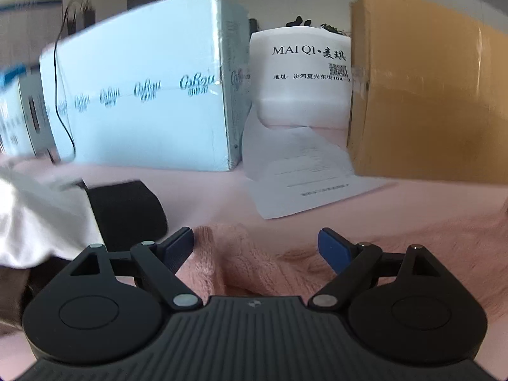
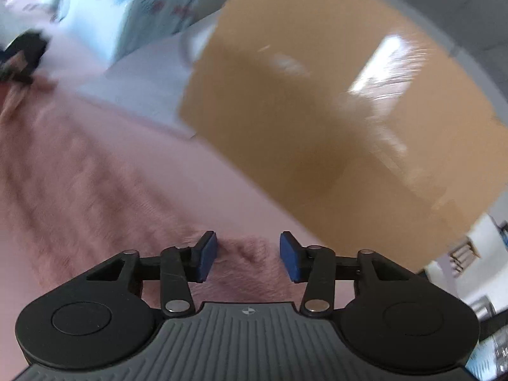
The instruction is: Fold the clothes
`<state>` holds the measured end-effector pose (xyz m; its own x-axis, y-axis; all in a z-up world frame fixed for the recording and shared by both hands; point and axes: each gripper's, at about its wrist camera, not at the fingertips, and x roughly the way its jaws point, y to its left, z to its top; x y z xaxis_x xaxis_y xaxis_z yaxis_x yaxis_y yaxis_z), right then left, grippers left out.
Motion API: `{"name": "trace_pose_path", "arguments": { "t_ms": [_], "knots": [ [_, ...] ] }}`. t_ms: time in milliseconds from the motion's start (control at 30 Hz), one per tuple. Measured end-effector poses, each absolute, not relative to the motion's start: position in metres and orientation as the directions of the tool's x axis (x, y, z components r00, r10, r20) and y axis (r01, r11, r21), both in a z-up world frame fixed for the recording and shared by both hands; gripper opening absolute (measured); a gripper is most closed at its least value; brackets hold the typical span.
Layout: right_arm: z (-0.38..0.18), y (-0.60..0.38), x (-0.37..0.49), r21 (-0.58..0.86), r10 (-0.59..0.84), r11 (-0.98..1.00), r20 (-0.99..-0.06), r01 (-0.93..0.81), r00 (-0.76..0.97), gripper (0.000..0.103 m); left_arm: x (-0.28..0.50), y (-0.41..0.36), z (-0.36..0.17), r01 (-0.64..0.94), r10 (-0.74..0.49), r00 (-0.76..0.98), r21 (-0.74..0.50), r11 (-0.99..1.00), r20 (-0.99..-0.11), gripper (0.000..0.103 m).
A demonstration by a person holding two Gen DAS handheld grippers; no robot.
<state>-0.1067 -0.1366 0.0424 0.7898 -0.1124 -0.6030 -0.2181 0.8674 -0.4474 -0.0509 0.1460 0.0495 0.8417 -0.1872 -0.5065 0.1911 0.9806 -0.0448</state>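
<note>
MAI QI white box (image 1: 301, 73), Cobzu-style script on blue carton (image 1: 143, 95), printed sheet (image 1: 304, 174)

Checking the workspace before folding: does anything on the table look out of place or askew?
Yes. A printed sheet lies crooked between the blue box and the cardboard box, curling up against the white bag. It sits just behind the pink sweater, odd for a folding surface.

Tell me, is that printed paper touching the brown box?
Touching. In the left wrist view the paper lies with its right edge tucked against the base of the brown box, no gap visible.
</note>
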Motion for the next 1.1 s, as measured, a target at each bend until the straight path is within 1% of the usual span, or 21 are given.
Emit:
{"name": "trace_pose_path", "arguments": {
  "t_ms": [100, 167, 267, 367, 400, 433, 500, 533, 600, 700, 767, 833, 1000, 1067, 1100],
  "knots": [
    [0.055, -0.139, -0.119, -0.333, 0.072, 0.874, -0.633, -0.355, 0.771, 0.039, -0.049, 0.151, 0.052, 0.193, -0.211, 0.834, -0.088, 0.977, -0.509, 0.084],
    [0.059, -0.14, -0.122, -0.287, 0.128, 0.879, -0.628, -0.381, 0.768, 0.039, -0.056, 0.153, 0.053, 0.194, -0.215, 0.838, -0.095, 0.976, -0.502, 0.084],
    [0.054, -0.14, -0.11, -0.32, 0.06, 0.89, -0.623, -0.324, 0.78, 0.039, -0.061, 0.149, 0.052, 0.205, -0.219, 0.84, -0.083, 0.975, -0.496, 0.084],
    [0.038, -0.149, -0.096, -0.26, 0.085, 0.9, -0.685, -0.351, 0.723, 0.039, -0.06, 0.142, 0.047, 0.209, -0.204, 0.84, -0.047, 0.977, -0.504, 0.084],
    [0.034, -0.152, -0.095, -0.231, 0.106, 0.904, -0.694, -0.36, 0.712, 0.036, -0.059, 0.139, 0.046, 0.209, -0.197, 0.838, -0.033, 0.977, -0.508, 0.084],
    [0.032, -0.156, -0.095, -0.203, 0.117, 0.915, -0.695, -0.35, 0.709, 0.025, -0.058, 0.138, 0.044, 0.209, -0.193, 0.837, -0.026, 0.978, -0.512, 0.084],
    [0.035, -0.163, -0.1, -0.146, 0.135, 0.936, -0.69, -0.32, 0.711, 0.009, -0.057, 0.14, 0.043, 0.206, -0.19, 0.828, -0.03, 0.978, -0.527, 0.084],
    [0.038, -0.164, -0.109, -0.141, 0.133, 0.942, -0.674, -0.304, 0.727, 0.007, -0.056, 0.141, 0.042, 0.203, -0.191, 0.825, -0.035, 0.978, -0.531, 0.084],
    [0.049, -0.162, -0.129, -0.161, 0.135, 0.941, -0.628, -0.298, 0.766, 0.006, -0.054, 0.145, 0.043, 0.194, -0.195, 0.82, -0.059, 0.979, -0.538, 0.084],
    [0.066, -0.153, -0.151, -0.129, 0.18, 0.945, -0.564, -0.302, 0.806, 0.006, -0.054, 0.151, 0.045, 0.177, -0.198, 0.825, -0.091, 0.98, -0.53, 0.084],
    [0.08, -0.149, -0.18, -0.134, 0.216, 0.936, -0.511, -0.325, 0.832, 0.006, -0.055, 0.153, 0.046, 0.173, -0.197, 0.83, -0.096, 0.98, -0.522, 0.084],
    [0.087, -0.146, -0.201, -0.135, 0.242, 0.929, -0.485, -0.345, 0.84, 0.006, -0.058, 0.153, 0.048, 0.166, -0.189, 0.843, -0.09, 0.982, -0.504, 0.084],
    [0.086, -0.134, -0.27, -0.125, 0.338, 0.889, -0.468, -0.44, 0.816, 0.006, -0.065, 0.158, 0.053, 0.153, -0.182, 0.862, -0.101, 0.983, -0.474, 0.084],
    [0.08, -0.127, -0.294, -0.114, 0.384, 0.865, -0.48, -0.489, 0.789, 0.006, -0.071, 0.164, 0.058, 0.165, -0.205, 0.871, -0.127, 0.978, -0.448, 0.084],
    [0.072, -0.121, -0.315, -0.109, 0.413, 0.845, -0.487, -0.523, 0.769, 0.006, -0.078, 0.166, 0.061, 0.156, -0.196, 0.887, -0.128, 0.979, -0.419, 0.084]
  ]
}}
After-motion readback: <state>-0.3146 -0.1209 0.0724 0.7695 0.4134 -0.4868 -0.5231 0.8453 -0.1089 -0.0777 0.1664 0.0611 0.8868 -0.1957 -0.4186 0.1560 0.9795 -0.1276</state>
